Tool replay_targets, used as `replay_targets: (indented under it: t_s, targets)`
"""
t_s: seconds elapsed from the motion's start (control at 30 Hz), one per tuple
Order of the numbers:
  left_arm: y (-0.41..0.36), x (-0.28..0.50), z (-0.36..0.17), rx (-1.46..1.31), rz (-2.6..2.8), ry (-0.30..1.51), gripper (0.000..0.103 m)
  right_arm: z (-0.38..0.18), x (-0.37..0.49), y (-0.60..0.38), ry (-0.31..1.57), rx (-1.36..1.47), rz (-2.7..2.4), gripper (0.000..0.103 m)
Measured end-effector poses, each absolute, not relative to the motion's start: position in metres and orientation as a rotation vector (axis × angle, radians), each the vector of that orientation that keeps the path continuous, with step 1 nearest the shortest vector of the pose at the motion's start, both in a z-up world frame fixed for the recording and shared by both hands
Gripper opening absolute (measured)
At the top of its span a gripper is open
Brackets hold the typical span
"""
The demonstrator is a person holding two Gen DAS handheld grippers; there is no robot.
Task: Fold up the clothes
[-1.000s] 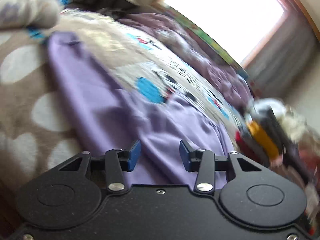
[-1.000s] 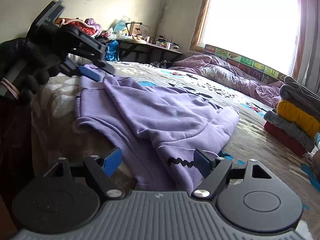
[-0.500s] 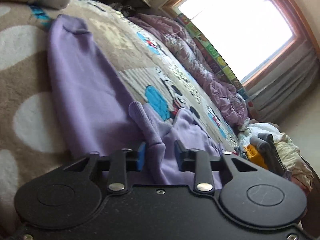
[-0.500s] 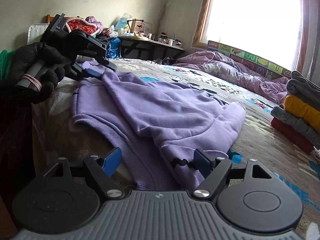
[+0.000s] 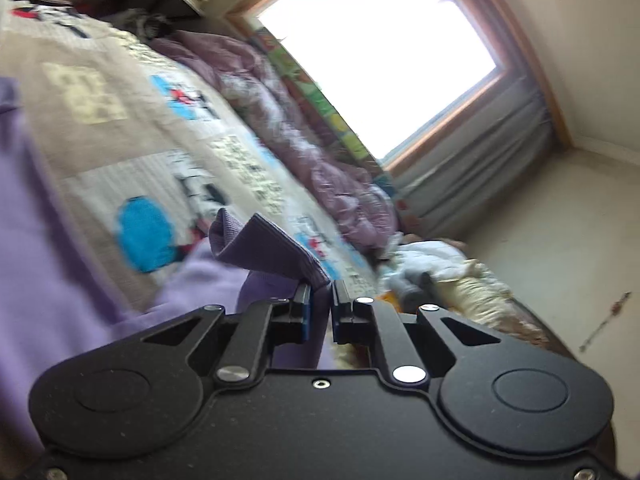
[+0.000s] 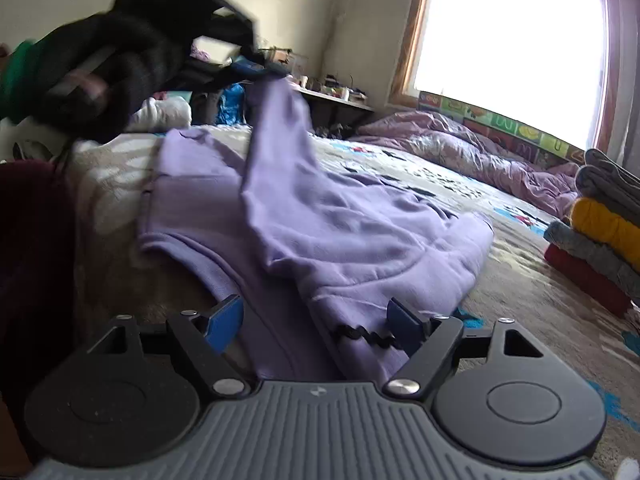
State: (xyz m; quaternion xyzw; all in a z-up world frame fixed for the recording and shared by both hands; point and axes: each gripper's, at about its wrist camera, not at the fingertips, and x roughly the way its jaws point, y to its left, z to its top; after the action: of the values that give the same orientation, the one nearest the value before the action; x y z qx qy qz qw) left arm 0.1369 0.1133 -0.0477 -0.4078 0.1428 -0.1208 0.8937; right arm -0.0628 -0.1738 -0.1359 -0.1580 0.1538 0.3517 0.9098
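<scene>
Lying spread across the bed (image 6: 520,304), a lilac sweatshirt (image 6: 360,240) is only partly folded. Most of its body rests flat on the patterned bedspread, w/ a ribbed hem edge nearest the right wrist camera. One sleeve (image 6: 276,128) is raised off the bed, rising in a steep ridge from the body up to the left gripper (image 6: 256,70), seen blurred at upper left of the right view, held by a black-gloved hand (image 6: 100,68).

In the left wrist view, the left gripper (image 5: 320,312) is pressed nearly together, pinching the ribbed cuff (image 5: 264,248), which sticks up in a folded peak just past the blue pads.

The right gripper (image 6: 316,324) is spread wide & holds nothing. It hovers low over the near hem, close to a small black zigzag mark (image 6: 368,338) on the fabric; whether it touches the cloth isn't clear.

Progress, as a judgement: early-to-mid fold on this garment. The sleeve looks about to be carried over the body; the other sleeve, the lengthwise & final folds seem not yet done.

Further out, at right edge of the bed, a stack of folded clothes (image 6: 600,240) in grey, mustard & red suggests earlier items are finished. A rumpled mauve quilt (image 6: 480,152) lies under the bright window (image 6: 512,40).
</scene>
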Motion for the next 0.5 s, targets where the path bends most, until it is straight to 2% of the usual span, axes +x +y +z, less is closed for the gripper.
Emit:
replay_targets:
  t_s: [0.23, 0.5]
  targets:
    - [0.074, 0.193, -0.013, -0.818, -0.325, 0.301, 0.007, -0.137, -0.063, -0.174, 0.334, -0.314, 0.744, 0.077]
    - [0.029, 0.247, -0.016, -0.793, -0.341, 0.366, 0.007, -0.139, -0.062, -0.182, 0.369, -0.261, 0.763, 0.077]
